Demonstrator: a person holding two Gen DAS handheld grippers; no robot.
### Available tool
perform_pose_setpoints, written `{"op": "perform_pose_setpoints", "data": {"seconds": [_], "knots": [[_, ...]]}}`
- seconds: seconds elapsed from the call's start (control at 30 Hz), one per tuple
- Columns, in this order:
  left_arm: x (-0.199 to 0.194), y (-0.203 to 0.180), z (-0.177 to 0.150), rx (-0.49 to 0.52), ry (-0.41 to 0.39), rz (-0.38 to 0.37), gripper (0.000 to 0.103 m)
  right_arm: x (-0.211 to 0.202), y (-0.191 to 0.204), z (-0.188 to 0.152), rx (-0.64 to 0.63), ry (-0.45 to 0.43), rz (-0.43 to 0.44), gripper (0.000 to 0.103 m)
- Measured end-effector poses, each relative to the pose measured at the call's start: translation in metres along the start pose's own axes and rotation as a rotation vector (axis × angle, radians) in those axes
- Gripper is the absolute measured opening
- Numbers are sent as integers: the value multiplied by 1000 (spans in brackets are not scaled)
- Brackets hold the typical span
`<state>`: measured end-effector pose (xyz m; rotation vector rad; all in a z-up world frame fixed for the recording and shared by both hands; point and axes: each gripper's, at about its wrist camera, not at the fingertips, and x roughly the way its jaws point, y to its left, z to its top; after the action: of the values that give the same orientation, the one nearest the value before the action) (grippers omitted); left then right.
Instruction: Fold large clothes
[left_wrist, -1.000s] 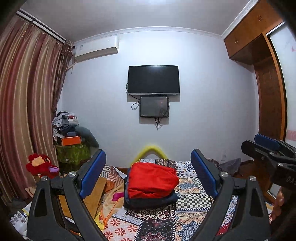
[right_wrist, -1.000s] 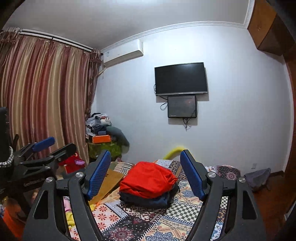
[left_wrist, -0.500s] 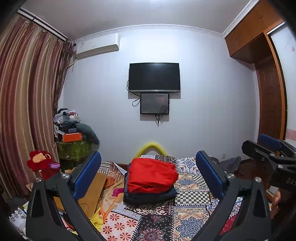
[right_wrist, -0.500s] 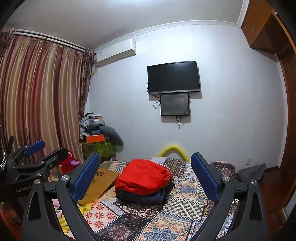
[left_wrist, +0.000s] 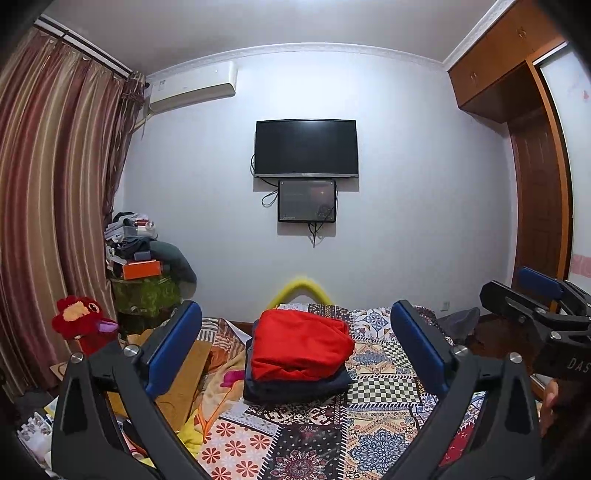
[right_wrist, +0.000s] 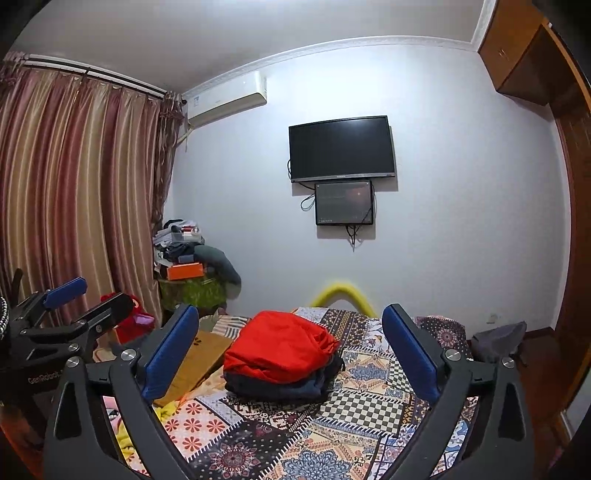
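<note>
A folded red garment lies on top of a folded dark blue garment near the far end of a bed with a patchwork cover. The stack also shows in the right wrist view: the red garment lies over the dark one. My left gripper is open and empty, held above the bed, short of the stack. My right gripper is open and empty too. Each gripper appears at the edge of the other's view, the right gripper and the left gripper.
A wall TV and a small screen hang ahead. Striped curtains are on the left and a cluttered stand is in the corner. A red plush toy and a wooden board lie left of the bed. A wooden wardrobe is on the right.
Both grippers have opened wider and drawn back and up a little from the stack. The folded stack has not moved.
</note>
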<state>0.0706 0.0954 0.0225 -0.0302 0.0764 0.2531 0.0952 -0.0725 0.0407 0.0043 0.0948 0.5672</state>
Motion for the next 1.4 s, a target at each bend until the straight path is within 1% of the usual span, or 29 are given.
{"op": "perform_pose_setpoints", "data": {"seconds": [0.53, 0.77, 1.07, 1.4], "knots": [[6, 1, -5, 7, 16, -1, 103, -1, -3, 1, 0, 9, -11, 100], [10, 1, -6, 6, 29, -39, 103, -2, -6, 2, 7, 11, -14, 100], [14, 3, -8, -5, 49, -45, 103, -3, -7, 2, 12, 9, -15, 101], [13, 3, -9, -16, 49, -51, 103, -2, -8, 3, 13, 13, -20, 101]]}}
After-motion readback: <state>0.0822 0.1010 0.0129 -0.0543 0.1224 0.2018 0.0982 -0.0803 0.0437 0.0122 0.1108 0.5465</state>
